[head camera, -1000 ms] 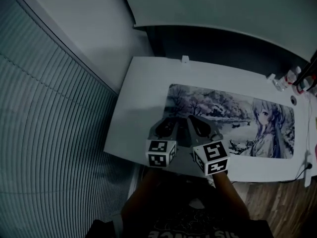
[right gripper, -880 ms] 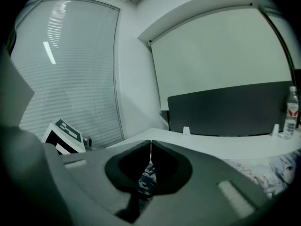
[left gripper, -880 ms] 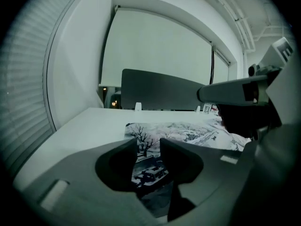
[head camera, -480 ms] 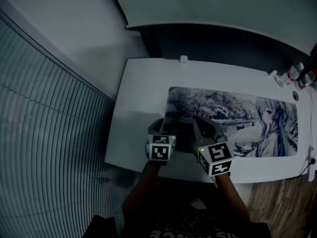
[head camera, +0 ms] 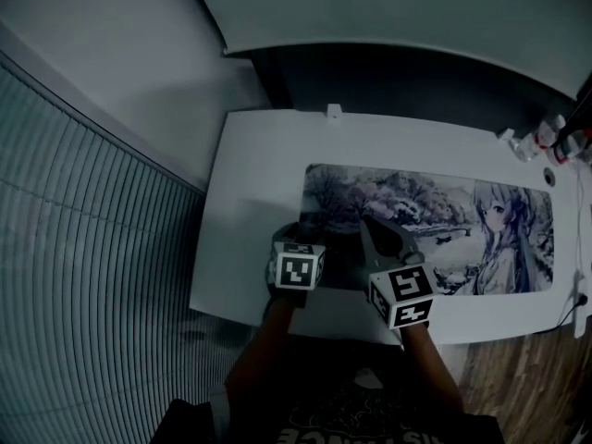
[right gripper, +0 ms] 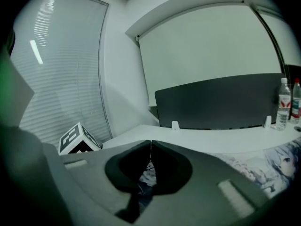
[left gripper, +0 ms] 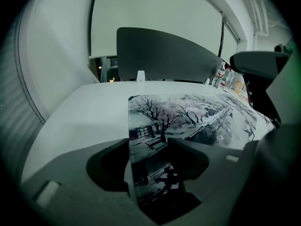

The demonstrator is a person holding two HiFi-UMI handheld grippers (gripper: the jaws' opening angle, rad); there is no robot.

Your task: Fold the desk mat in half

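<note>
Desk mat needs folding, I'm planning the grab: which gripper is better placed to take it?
Left gripper: the desk mat's short edge lies between its open jaws; the right gripper's jaws are together.

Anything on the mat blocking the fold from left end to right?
Nothing visible. The desk mat has a bare surface; the bottles stand on the desk past its far right corner, off the mat.

Seen from the head view, the desk mat's point(head camera: 435, 225) near left corner is hidden under the left gripper point(head camera: 303, 239) and right gripper point(head camera: 375, 234). Beyond the mat's far right corner, bottles point(head camera: 553, 139) are cut off at the edge, their labels too small to read.
</note>
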